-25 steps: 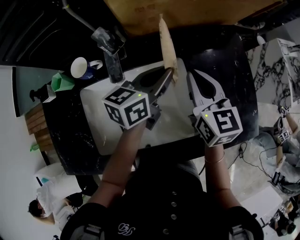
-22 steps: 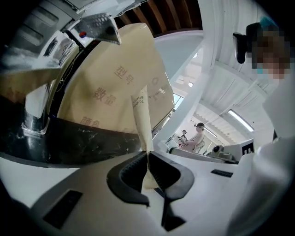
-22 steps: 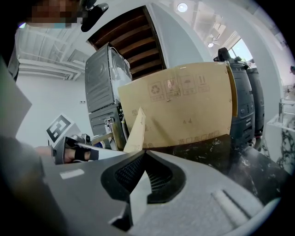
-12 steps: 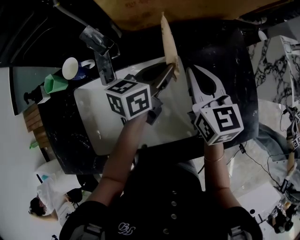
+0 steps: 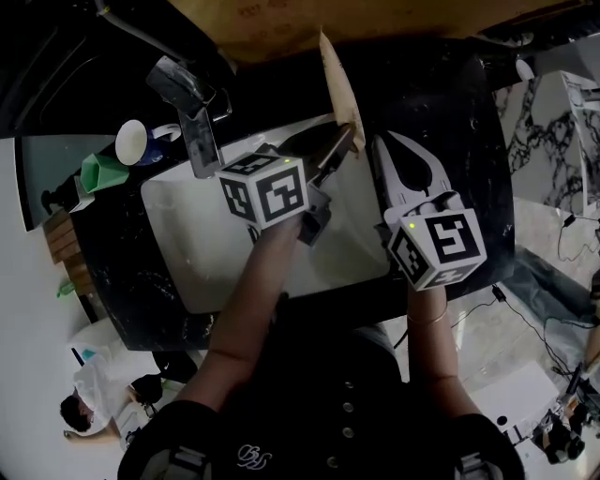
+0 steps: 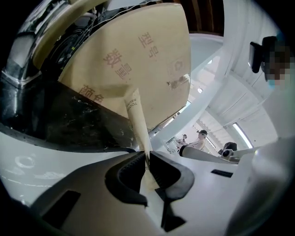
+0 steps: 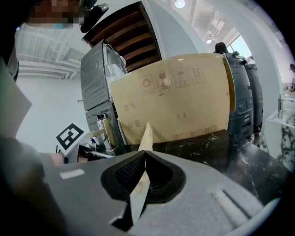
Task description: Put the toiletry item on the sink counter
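A long flat tan tube (image 5: 339,89) stands on end over the back rim of the white sink (image 5: 187,244), against the black marble counter (image 5: 441,103). My left gripper (image 5: 345,142) is shut on the tube's lower end. In the left gripper view the tube (image 6: 138,124) runs down into the closed jaws. My right gripper (image 5: 380,145) sits just right of it, jaws together. In the right gripper view a thin cream strip (image 7: 144,143), seemingly the same tube seen edge-on, is pinched between them.
A brown cardboard box (image 5: 375,23) stands at the back of the counter, right behind the tube. A chrome faucet (image 5: 187,103) rises at the sink's back left, with a white cup (image 5: 133,141) and a green item (image 5: 98,173) beside it.
My left gripper has shifted a little toward the back of the sink with the tube still in it. The right gripper has stayed in place.
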A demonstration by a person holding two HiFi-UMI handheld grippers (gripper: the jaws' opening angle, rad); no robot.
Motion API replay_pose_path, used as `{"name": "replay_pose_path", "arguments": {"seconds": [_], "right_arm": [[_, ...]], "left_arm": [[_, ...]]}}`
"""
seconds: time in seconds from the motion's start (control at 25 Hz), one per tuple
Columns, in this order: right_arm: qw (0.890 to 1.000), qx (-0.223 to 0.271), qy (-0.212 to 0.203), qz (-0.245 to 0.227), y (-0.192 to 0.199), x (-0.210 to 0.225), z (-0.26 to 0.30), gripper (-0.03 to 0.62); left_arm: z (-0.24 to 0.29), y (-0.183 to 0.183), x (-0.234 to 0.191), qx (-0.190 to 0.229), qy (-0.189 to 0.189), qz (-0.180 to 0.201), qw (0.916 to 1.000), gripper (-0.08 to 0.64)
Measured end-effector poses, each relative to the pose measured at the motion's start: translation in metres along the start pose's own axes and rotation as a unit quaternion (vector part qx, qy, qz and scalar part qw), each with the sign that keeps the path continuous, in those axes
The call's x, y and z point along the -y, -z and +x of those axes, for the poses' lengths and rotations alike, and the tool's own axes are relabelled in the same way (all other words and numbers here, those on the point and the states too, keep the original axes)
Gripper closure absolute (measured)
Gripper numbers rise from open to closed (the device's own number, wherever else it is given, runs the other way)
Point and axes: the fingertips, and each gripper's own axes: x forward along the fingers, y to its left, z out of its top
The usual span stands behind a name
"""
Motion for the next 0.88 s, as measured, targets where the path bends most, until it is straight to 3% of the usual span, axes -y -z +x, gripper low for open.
{"name": "replay_pose_path", "arguments": {"seconds": [0.64,0.88], "right_arm": [[1.0,-0.007,0.001,0.0,0.001,0.009,0.005,0.588],[1.0,-0.006,0.004,0.0,0.001,0.013,0.003,0.588]], "left_arm": [[0.016,-0.008,0.002,0.038,0.02,-0.048,0.9979,0.532],[0.017,-0.011,0.002,0.043,0.011,-0.041,0.9982,0.518]]}}
